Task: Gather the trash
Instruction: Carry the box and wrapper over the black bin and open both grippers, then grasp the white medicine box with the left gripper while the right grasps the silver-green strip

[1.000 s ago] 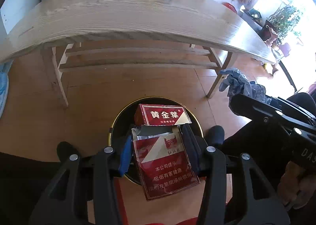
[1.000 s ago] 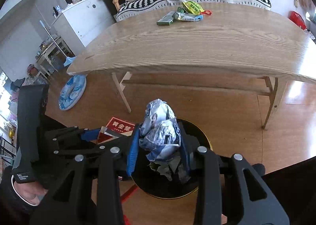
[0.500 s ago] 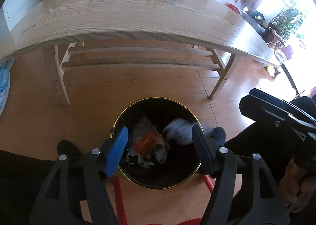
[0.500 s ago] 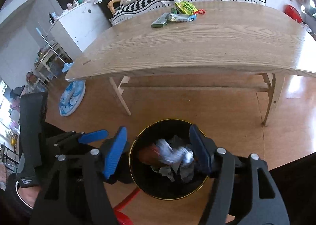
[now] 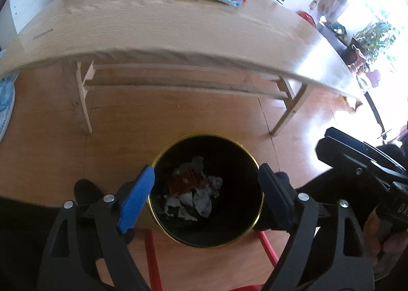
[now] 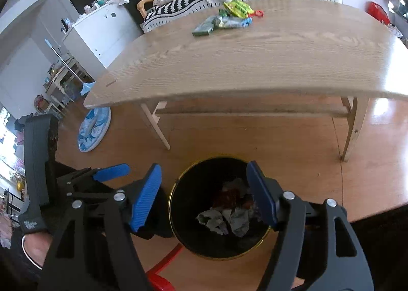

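Your left gripper [image 5: 206, 196] and right gripper [image 6: 204, 196] both hang over the black bin [image 5: 163, 219] on the floor, fingers opening with nothing between them. The red pack [image 5: 182, 183] and crumpled wrappers [image 6: 224, 219] lie inside the bin; more wrappers [image 6: 229, 16] sit near the worktop's [image 6: 255, 61] far edge.

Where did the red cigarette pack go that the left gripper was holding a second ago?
Yes, it moved: the red cigarette pack dropped from the opening, empty left gripper into the black gold-rimmed trash bin beside the wooden table.
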{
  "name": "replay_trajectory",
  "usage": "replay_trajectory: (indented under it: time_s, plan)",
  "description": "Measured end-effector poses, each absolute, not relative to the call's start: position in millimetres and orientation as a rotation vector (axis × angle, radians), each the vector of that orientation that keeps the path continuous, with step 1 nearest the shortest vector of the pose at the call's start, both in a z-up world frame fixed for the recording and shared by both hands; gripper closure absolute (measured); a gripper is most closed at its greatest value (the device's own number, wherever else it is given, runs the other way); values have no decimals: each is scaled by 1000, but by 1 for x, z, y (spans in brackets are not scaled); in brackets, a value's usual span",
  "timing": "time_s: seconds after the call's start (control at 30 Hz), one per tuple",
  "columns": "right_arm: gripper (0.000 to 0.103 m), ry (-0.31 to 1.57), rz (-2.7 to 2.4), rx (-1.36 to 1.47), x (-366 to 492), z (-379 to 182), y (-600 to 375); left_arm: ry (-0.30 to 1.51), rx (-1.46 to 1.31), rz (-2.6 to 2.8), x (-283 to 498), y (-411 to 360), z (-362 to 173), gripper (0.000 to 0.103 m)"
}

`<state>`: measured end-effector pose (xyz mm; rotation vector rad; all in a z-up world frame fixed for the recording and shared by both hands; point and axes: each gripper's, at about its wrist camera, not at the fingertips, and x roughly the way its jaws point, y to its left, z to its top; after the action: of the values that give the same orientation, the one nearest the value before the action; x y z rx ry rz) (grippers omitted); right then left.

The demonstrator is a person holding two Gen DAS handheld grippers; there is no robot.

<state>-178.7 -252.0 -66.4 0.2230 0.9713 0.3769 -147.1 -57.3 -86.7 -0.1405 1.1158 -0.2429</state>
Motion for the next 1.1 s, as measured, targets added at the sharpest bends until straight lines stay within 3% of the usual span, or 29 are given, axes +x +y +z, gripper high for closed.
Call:
replay_trajectory:
  time_s: [0.17,0.37,0.6,0.8,1.03,1.1]
  plan:
    - [30,893,372,165,-129,-30,-251,1033,-64,-192,-91,-49,-50,12]
    - [28,845,355,133,-24,-9,-248,934,48,-127,18,-53,-24,11]
    - [28,909,283,147,106,-43,-262,998,-19,-137,132,-55,-52,11]
    - [29,961,301,127,168,-72,-262,983,64,-143,176,-69,-71,11]
    - [39,972,339,29,194,-93,-243,979,117,-180,197,-73,-84,10]
    - [51,961,359,9,197,-94,-238,966,134,-178,198,-74,-84,10]
